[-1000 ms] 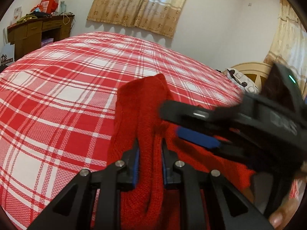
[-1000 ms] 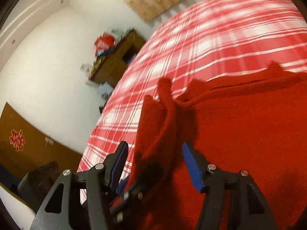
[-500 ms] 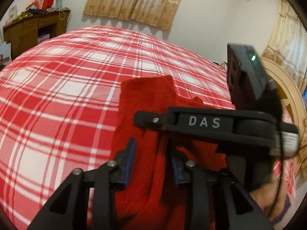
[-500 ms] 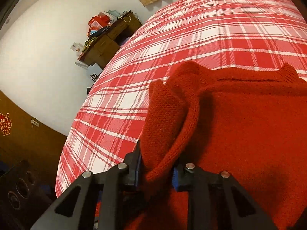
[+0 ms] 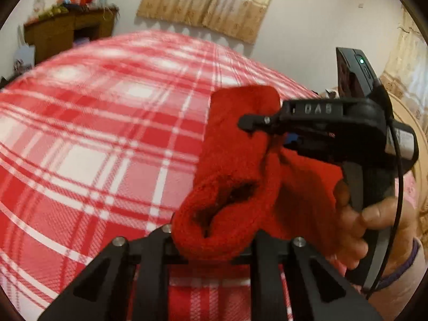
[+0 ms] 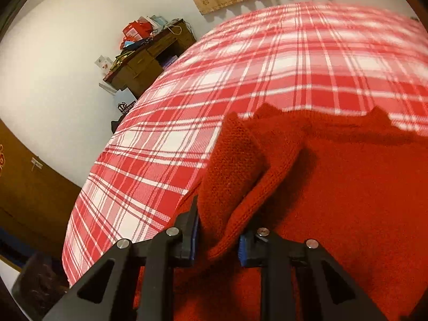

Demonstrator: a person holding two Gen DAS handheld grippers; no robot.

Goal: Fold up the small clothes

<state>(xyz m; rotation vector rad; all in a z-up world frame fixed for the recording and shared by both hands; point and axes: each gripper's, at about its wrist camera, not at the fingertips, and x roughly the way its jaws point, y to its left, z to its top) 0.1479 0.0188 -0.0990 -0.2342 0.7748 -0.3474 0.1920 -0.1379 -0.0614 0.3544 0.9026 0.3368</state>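
Observation:
A red knitted sweater (image 6: 347, 187) lies on the red and white plaid bed (image 6: 240, 67). My left gripper (image 5: 211, 246) is shut on the sweater's rolled cuff (image 5: 222, 214) and holds it lifted above the bed; the cuff hides the fingertips. My right gripper (image 6: 218, 240) is shut on a fold of the same sleeve (image 6: 240, 176). In the left wrist view the right gripper (image 5: 256, 123) reaches in from the right and pinches the sleeve (image 5: 240, 133) further along.
A wooden desk (image 6: 149, 56) piled with boxes and bags stands against the far wall, also in the left wrist view (image 5: 69, 32). Curtains (image 5: 208, 5) hang behind the bed. A wooden headboard (image 5: 412, 133) is at the right edge.
My right gripper has closed on the sleeve fold. Both grippers have lifted the sleeve off the bed, and the cuff now bunches over the left fingertips.

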